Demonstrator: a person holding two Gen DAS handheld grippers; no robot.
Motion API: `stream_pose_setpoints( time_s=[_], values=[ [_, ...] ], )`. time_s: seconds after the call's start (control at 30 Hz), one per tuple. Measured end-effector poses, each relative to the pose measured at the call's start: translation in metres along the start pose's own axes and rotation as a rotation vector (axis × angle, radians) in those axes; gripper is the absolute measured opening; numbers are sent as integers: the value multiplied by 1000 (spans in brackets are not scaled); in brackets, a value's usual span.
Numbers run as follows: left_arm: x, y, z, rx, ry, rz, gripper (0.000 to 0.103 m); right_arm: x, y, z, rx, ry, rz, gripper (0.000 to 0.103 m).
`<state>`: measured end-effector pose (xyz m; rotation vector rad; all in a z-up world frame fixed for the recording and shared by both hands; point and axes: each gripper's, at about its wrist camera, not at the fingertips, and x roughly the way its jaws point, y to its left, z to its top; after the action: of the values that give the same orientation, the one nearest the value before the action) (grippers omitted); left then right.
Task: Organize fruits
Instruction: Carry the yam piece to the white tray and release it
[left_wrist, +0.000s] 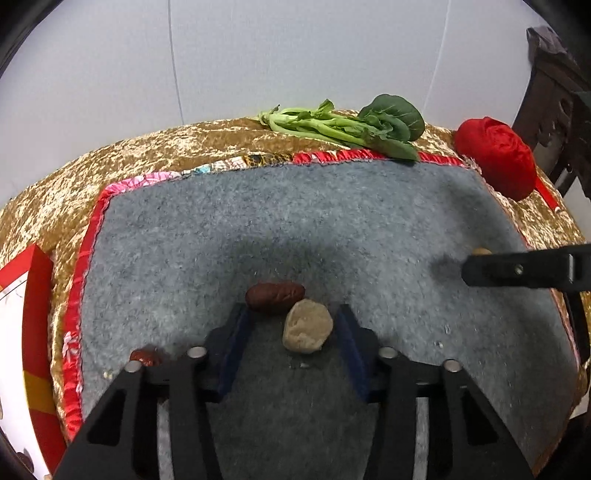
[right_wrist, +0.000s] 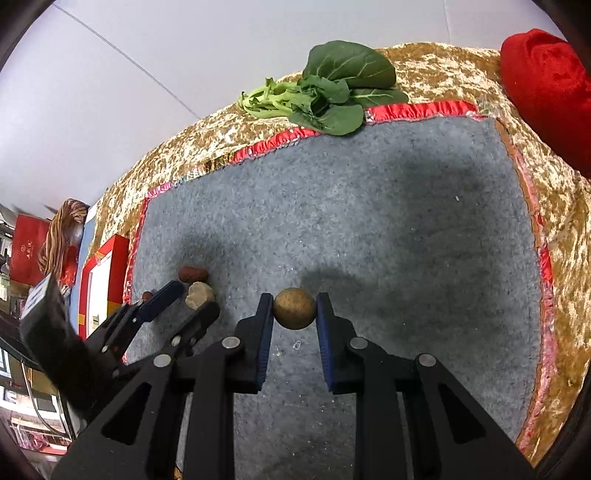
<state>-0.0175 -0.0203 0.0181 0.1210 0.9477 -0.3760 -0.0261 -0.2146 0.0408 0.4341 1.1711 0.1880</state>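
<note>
Red date (left_wrist: 275, 296) lying sideways, 9-to-3, at 11 o'clock of tan lump (left_wrist: 307, 325) between wide-open left gripper (left_wrist: 293, 325); right gripper (right_wrist: 294, 309) pinching round brown fruit (right_wrist: 294, 308).

Bright, even overhead light, soft dark shadows on the grey mat (left_wrist: 295, 221), strong fisheye bending and black corners.

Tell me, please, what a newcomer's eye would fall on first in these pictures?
Probably the round tan fruit clamped between the right gripper fingers, above the grey felt mat. Next, the open left gripper straddling a pale beige lump, with a dark red date beyond. At the mat's far edge lie leafy greens and a red cloth bundle.
</note>
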Motion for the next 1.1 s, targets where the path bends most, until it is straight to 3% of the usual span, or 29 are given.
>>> stream_pose_setpoints(
  time_s=[0.17, 0.37, 0.57, 0.83, 1.1],
  values=[
    [3, -7, 2, 27, 2, -11, 24, -7, -6, -2, 2, -8, 7, 25],
    [-18, -1, 2, 16, -28, 1, 23, -17, 2, -1, -12, -41, 50, 25],
    [-66, 23, -4, -6, -119, 48, 24, -20, 33, -3, -73, -66, 103, 25],
    [-121, 95, -25, -117, -167, 187, 24, 1, 106, -14, -176, -51, 179, 25],
    [-154, 169, -63, -226, -144, 285, 24, 35, 202, -39, -323, -25, 286, 25]
  ],
)
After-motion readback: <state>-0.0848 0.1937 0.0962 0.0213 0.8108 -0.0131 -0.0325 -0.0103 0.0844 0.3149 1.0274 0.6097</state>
